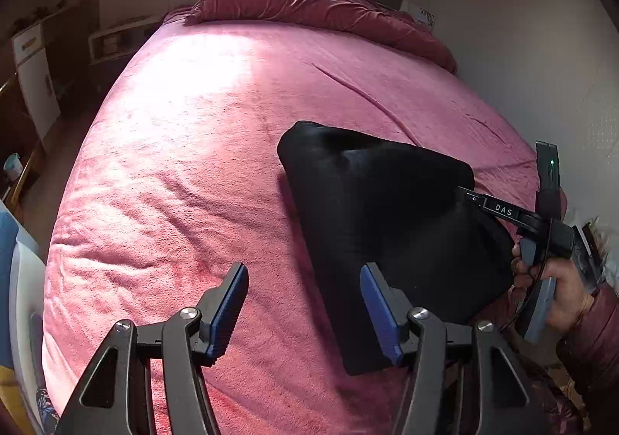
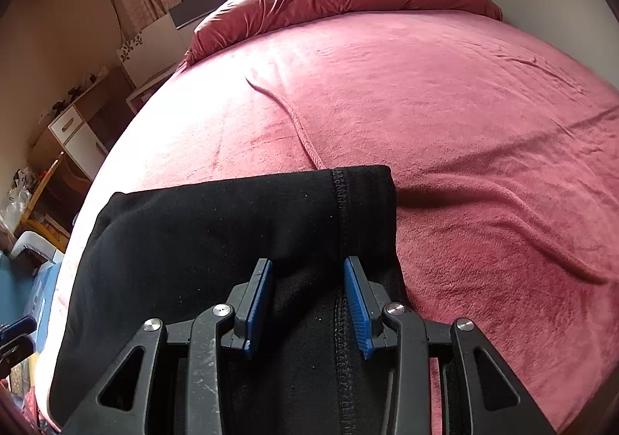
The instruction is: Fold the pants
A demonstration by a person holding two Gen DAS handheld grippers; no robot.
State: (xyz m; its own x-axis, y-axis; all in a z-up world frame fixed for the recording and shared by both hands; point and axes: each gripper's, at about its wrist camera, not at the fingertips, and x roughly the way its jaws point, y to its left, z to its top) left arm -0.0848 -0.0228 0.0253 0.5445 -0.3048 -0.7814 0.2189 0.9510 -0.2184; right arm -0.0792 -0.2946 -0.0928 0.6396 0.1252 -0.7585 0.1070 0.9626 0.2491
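Pants (image 2: 240, 234), black and already folded into a thick bundle, lie on my pink blanket-covered bed (image 1: 193, 164) near its front edge, with a crumpled maroon duvet (image 1: 309, 5) well beyond at the head. My right gripper (image 2: 307, 303) sits low over the bundle, blades apart with cloth and a stitched seam between them, not pinching. My left gripper (image 1: 303, 313) hovers just beside the bundle's edge, blades wide apart and empty. I judge the fold nearly done. The risk: if I close the right blades on only the top layer and lift, the stack could peel open; a sideways drag could wrinkle the plush blanket and skew the bundle. No containers show clearly.
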